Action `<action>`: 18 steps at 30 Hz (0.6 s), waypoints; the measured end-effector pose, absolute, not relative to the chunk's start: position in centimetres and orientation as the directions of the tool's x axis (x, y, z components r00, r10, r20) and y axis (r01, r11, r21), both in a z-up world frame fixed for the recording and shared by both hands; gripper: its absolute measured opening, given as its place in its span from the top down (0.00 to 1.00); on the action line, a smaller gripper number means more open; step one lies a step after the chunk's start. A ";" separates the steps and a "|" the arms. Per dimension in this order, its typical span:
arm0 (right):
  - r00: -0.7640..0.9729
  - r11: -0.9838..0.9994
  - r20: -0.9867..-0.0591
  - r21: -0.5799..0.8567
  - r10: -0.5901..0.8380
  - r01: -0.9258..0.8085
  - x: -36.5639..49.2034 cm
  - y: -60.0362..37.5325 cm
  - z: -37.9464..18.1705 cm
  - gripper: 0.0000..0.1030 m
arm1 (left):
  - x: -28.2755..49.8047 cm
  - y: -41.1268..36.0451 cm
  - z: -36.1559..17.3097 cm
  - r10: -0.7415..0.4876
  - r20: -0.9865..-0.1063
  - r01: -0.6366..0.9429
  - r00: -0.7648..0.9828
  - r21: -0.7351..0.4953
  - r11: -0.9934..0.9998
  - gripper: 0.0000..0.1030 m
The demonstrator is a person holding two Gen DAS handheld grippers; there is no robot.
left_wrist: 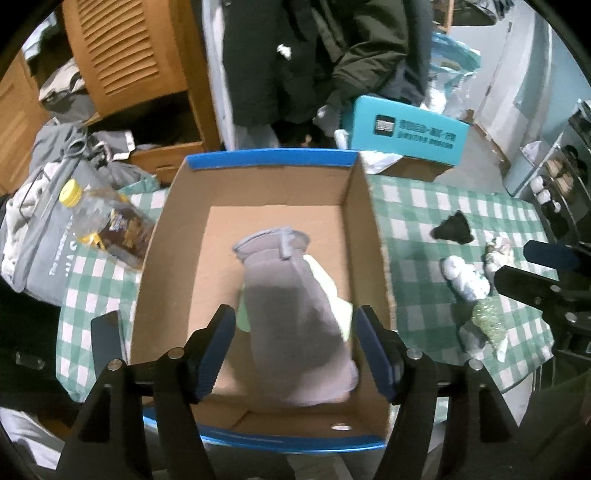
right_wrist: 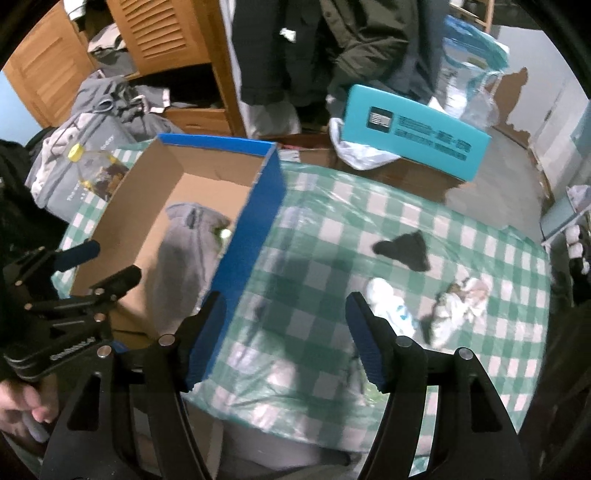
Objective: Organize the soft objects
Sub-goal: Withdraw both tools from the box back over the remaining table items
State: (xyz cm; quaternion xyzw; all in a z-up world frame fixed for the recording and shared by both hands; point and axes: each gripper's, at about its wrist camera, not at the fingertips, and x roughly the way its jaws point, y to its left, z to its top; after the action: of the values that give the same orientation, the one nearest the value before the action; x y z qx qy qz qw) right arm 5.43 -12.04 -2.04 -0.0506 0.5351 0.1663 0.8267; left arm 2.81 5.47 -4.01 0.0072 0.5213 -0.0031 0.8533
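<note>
An open cardboard box [left_wrist: 173, 236] with blue rims stands on the checked table; it also shows in the right wrist view [right_wrist: 255, 221]. A grey sock [left_wrist: 291, 314] lies inside it over pale cloth [left_wrist: 332, 291]; the grey sock also shows from the right [right_wrist: 184, 258]. My left gripper [left_wrist: 295, 347] is open above the box, fingers either side of the sock, not touching it. My right gripper [right_wrist: 286, 336] is open and empty over the tablecloth beside the box. On the table lie a black sock [right_wrist: 404, 247], a white sock [right_wrist: 391, 306] and a crumpled pale bundle [right_wrist: 458, 302].
A green-and-white checked cloth [right_wrist: 369, 214] covers the table. A plastic bottle with a yellow cap [left_wrist: 103, 221] lies left of the box. A teal box [right_wrist: 413, 133] stands behind the table. Clothes pile up at the wooden cabinet [right_wrist: 162, 33].
</note>
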 end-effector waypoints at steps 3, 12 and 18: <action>0.381 0.945 -0.900 0.090 0.212 -0.314 5.2 -13.3 -1.9 0.35 | 2.7 4.2 -3.8 -0.004 -0.887 0.039 0.462 0.016 0.999 0.28; 0.390 0.961 -0.903 0.077 0.180 -0.266 4.4 -17.6 -2.3 0.34 | 2.9 0.2 -3.8 -0.022 -0.889 0.108 0.458 0.031 0.994 0.26; 0.385 0.973 -0.909 0.079 0.159 -0.217 4.1 -20.6 -3.1 0.34 | 2.8 -2.3 -4.0 -0.035 -0.892 0.153 0.451 0.038 0.987 0.25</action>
State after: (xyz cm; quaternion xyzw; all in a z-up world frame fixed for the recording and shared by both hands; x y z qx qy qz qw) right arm 4.12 -20.64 -3.10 -0.0266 0.5428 0.1131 0.8318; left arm 2.84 -2.29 -4.00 0.0566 0.5212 -0.0556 0.8497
